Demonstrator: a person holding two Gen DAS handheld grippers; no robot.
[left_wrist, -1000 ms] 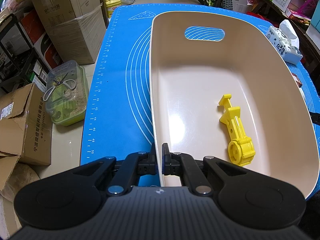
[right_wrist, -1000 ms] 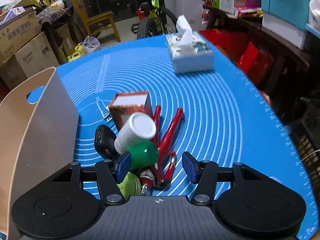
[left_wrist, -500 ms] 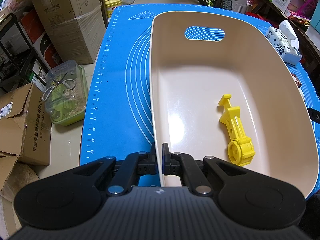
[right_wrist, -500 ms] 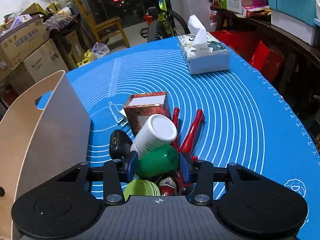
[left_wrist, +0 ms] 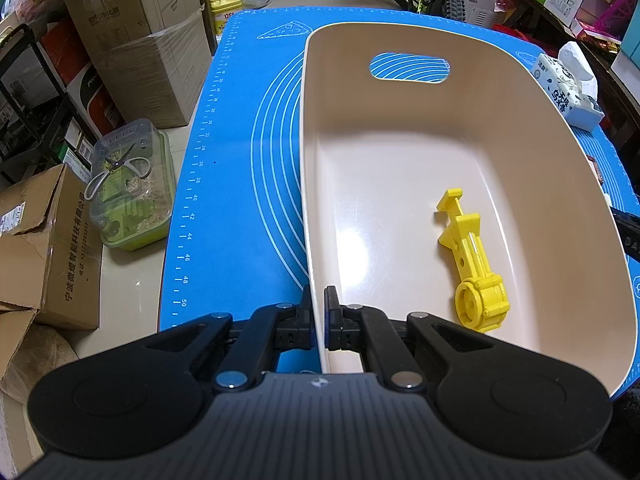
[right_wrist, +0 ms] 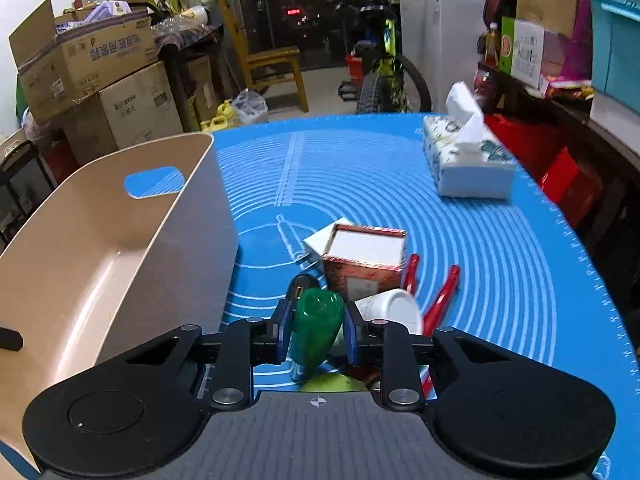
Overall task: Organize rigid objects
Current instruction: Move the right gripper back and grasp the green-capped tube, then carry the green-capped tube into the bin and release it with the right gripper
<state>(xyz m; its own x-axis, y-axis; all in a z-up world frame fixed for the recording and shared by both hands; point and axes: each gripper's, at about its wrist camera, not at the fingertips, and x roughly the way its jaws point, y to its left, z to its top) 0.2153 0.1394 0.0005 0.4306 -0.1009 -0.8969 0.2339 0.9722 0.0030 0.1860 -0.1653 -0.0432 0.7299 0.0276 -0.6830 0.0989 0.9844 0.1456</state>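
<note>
1. Since the earlier frame, the right gripper (right_wrist: 317, 330) has been closed from half-spread onto the green bottle (right_wrist: 316, 330) and raised a little out of the pile; the bottle, which lay on its side, is now seen end-on between the fingers (right_wrist: 282, 330). The left gripper (left_wrist: 318, 318) has not been moved.
2. Left fingers (left_wrist: 303, 322): clenched on the near wall of the bin (left_wrist: 520, 92), one inside, one outside.
3. Right fingers: pressed against both sides of the bottle, which is clear of the mat (right_wrist: 500, 248).
4. Bin contents: one yellow part (left_wrist: 470, 264), lying toward the right of the floor.
5. Step judged: pick done, carry to the bin beginning.
6. Next move calls for a lift above the bin rim, a swing leftward over the wall, then a release on bare floor.
7. Left on the mat: white jar (right_wrist: 394, 312), red box (right_wrist: 364, 260), red pliers (right_wrist: 442, 292), a black item (right_wrist: 301, 285).
8. Room: the bin wall stands just left of the gripper, so height is needed first. The jar is just beside the right finger and may be nudged. The bin floor is largely bare.
9. Tissue box (right_wrist: 466, 160) well apart, near the far right edge of the bench.
</note>
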